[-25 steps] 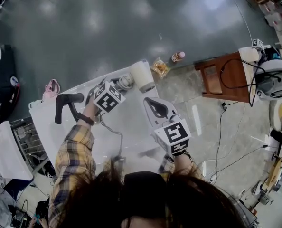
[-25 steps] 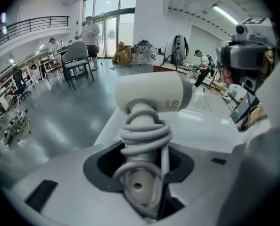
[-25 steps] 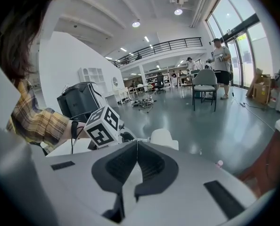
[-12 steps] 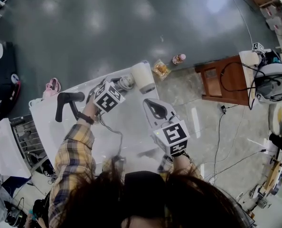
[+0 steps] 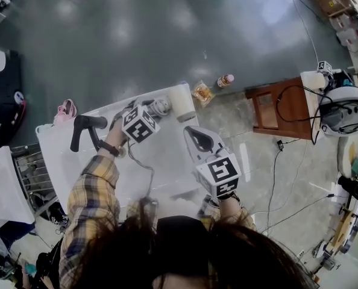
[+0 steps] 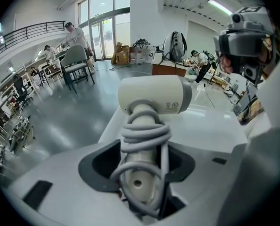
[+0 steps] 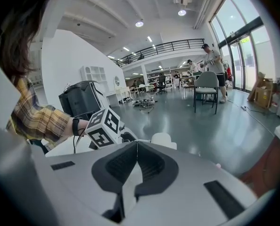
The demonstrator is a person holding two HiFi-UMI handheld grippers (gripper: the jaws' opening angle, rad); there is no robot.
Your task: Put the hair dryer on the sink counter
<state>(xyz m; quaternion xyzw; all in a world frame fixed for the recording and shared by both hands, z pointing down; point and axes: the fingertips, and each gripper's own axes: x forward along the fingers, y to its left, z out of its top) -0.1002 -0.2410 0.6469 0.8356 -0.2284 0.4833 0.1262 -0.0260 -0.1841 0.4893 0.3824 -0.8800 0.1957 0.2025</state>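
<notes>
Head view: the hair dryer [image 5: 180, 98] lies on its side at the far edge of the white sink counter [image 5: 167, 155], its handle pointing back toward the person. The left gripper [image 5: 152, 110] reaches to that handle, well to the right of the black faucet [image 5: 82, 128]. The right gripper [image 5: 197, 138] hovers over the counter's near right part, apart from the dryer. On the floor past the counter are a snack packet [image 5: 202, 91] and a small bottle [image 5: 225, 80], with a wooden table [image 5: 275, 104] to the right.

Left gripper view: the cream hair dryer [image 6: 152, 95] fills the middle, with a grey cord [image 6: 144, 135] coiled round its handle. The left gripper [image 6: 141, 166] has that wrapped handle between its jaws. The jaws are opening, and the dark pads touch the cord on both sides. The counter [image 6: 210, 126] runs on behind the dryer.

Right gripper view: the right gripper [image 7: 136, 159] is clenched, its pads meeting on one line with nothing between them. Beyond it are the left gripper's marker cube [image 7: 102, 126], a plaid sleeve [image 7: 36, 119] and the pale dryer body [image 7: 163, 139].
</notes>
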